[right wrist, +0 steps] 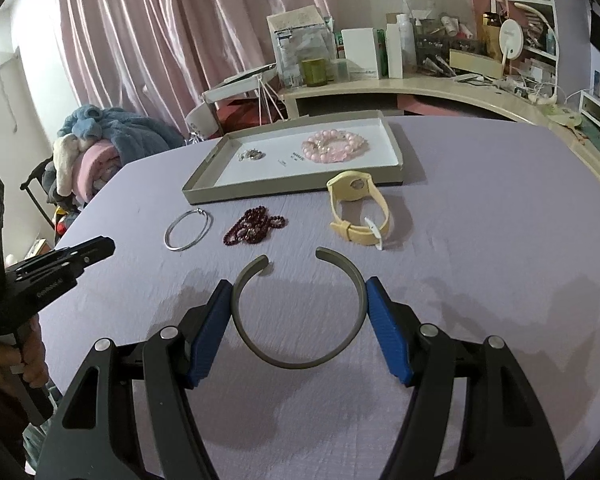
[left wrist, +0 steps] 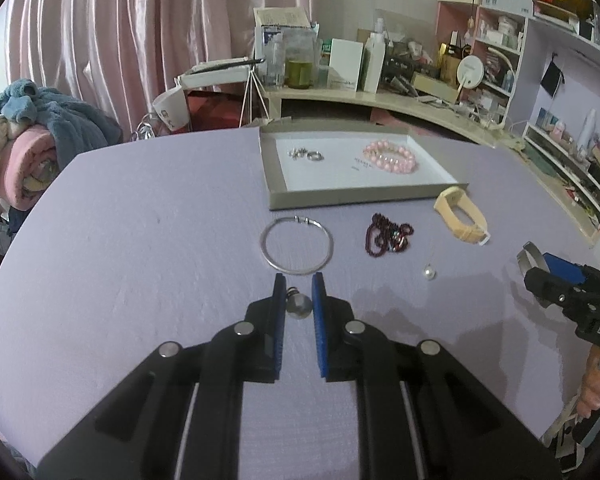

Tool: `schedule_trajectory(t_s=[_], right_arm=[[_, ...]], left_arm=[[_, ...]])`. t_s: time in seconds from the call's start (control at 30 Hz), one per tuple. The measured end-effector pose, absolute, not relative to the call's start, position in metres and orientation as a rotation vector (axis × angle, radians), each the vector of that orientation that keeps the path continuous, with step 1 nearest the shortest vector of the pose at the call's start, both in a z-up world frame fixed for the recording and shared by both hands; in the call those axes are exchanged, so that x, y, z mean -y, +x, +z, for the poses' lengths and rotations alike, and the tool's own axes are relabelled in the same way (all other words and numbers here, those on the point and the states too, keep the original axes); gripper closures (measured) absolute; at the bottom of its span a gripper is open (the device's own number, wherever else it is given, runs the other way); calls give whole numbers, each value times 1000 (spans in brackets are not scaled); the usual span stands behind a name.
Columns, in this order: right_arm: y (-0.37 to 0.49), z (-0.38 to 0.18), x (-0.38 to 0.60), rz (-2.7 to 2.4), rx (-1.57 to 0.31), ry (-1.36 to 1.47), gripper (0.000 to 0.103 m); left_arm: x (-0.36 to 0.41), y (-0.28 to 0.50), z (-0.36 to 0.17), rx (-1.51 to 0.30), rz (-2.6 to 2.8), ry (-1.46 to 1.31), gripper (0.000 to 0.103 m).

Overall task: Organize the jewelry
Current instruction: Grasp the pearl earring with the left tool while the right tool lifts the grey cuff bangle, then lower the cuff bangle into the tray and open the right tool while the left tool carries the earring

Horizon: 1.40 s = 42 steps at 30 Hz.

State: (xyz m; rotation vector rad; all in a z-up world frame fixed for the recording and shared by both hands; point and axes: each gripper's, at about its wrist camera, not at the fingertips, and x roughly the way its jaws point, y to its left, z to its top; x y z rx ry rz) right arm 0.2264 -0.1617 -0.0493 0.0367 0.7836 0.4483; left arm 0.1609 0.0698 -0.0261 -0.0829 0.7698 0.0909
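My left gripper (left wrist: 298,284) is shut on a small round silver pendant (left wrist: 299,305), held above the lilac tablecloth. My right gripper (right wrist: 299,284) is shut on an open grey cuff bangle (right wrist: 300,360), its pads pressing on the cuff's two sides. Ahead lies a shallow grey tray (left wrist: 340,200) holding pink bead bracelets (left wrist: 392,158) and small silver pieces (left wrist: 306,155). In front of the tray lie a thin silver bangle (left wrist: 296,244), a dark red bead bracelet (left wrist: 388,236), a yellow watch (left wrist: 460,216) and a pearl pendant (left wrist: 429,271).
A cluttered desk (left wrist: 380,98) with bottles and boxes runs behind the table and along the right. Folded blankets (left wrist: 32,140) are piled at the left. A hand (right wrist: 28,360) holds the left gripper's handle at the table's near left edge.
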Motion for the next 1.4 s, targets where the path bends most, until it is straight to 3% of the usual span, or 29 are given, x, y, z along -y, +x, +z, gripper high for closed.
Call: schedule_trajectory(t_s=[0.47,0.77,1.07,1.4], right_arm=[[247,-20,165,422,-705,23,34],[330,17,144,403,-645,3,34],[438,-32,113,424,-792,-26,34],[484,-66,102,392,-887,-51,34]], left_arm=[[-68,180,-1,-728,54,-86,90],[-70,248,33,-691,14,-94,90],[-74,332,32,-680,-4,-80,90],[-79,382,1,-729,-1,-85,90]])
